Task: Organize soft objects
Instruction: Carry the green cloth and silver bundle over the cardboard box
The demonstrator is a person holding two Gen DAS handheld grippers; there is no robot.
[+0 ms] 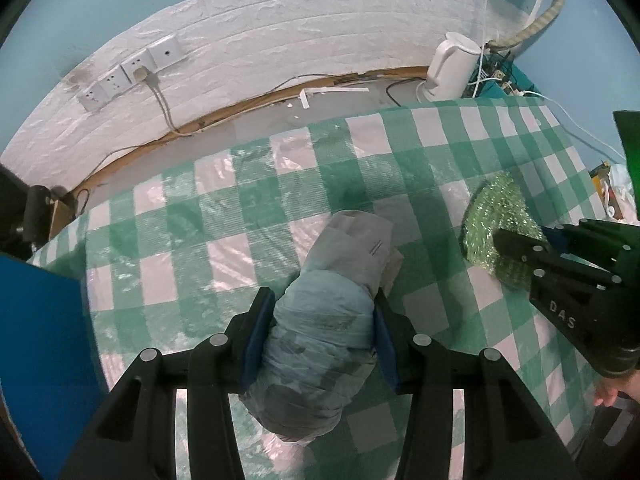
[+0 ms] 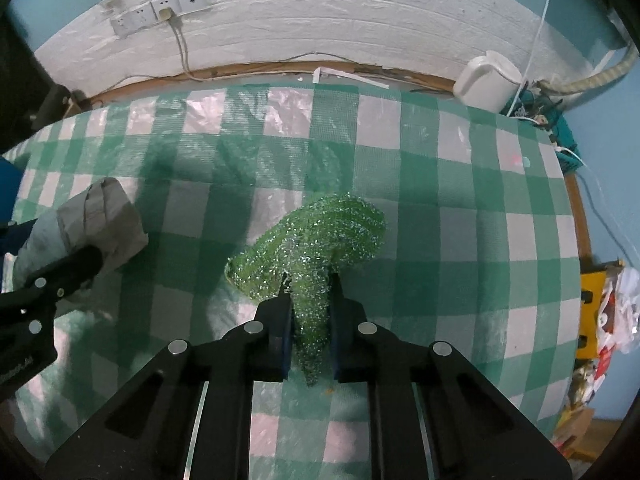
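My left gripper (image 1: pixel 320 320) is shut on a rolled grey-blue cloth bundle (image 1: pixel 332 308), held over the green-and-white checked tablecloth (image 1: pixel 240 216). The bundle also shows at the left of the right wrist view (image 2: pixel 100 220). My right gripper (image 2: pixel 310 300) is shut on a glittery green scrubbing cloth (image 2: pixel 316 240), pinched into a fold between the blue pads, its far part spread on the table. In the left wrist view the right gripper (image 1: pixel 520 248) and the green cloth (image 1: pixel 496 220) sit at the right.
A white kettle (image 2: pixel 488 80) stands at the table's back right by tangled cables. A white brick-pattern wall with sockets (image 2: pixel 160 16) runs behind. A blue object (image 1: pixel 40 340) is at the left edge. Clutter (image 2: pixel 608 312) lies beyond the right edge.
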